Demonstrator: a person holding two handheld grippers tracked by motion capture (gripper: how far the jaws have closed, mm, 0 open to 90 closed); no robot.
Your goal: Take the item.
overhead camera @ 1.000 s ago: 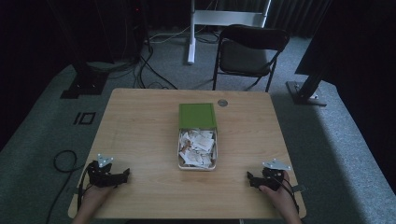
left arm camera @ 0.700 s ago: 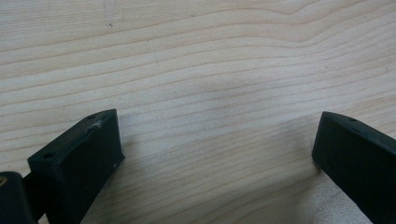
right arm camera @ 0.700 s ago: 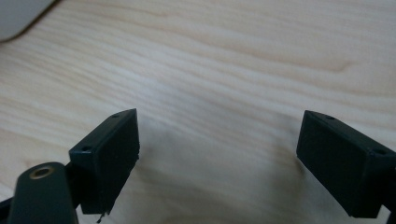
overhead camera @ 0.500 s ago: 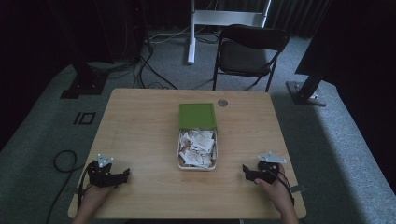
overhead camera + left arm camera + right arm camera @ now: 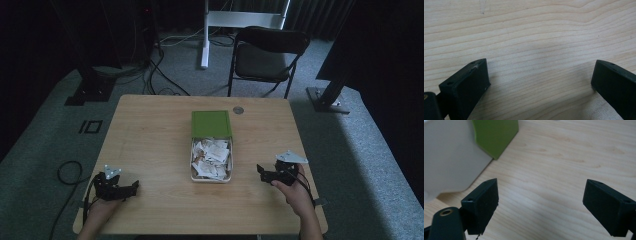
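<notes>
A white box full of crumpled paper scraps lies at the middle of the wooden table, with its green lid resting at the far end. My left gripper rests near the front left corner, open, with bare wood between its jaws. My right gripper is held just right of the box, open and holding nothing. In the right gripper view the box's white wall and the green lid stand close at the upper left.
A small round metal disc sits near the table's far edge. A black folding chair stands beyond the table, with stand bases and cables on the floor around it.
My right gripper has lifted and moved left toward the box. The left gripper has stayed where it was.
</notes>
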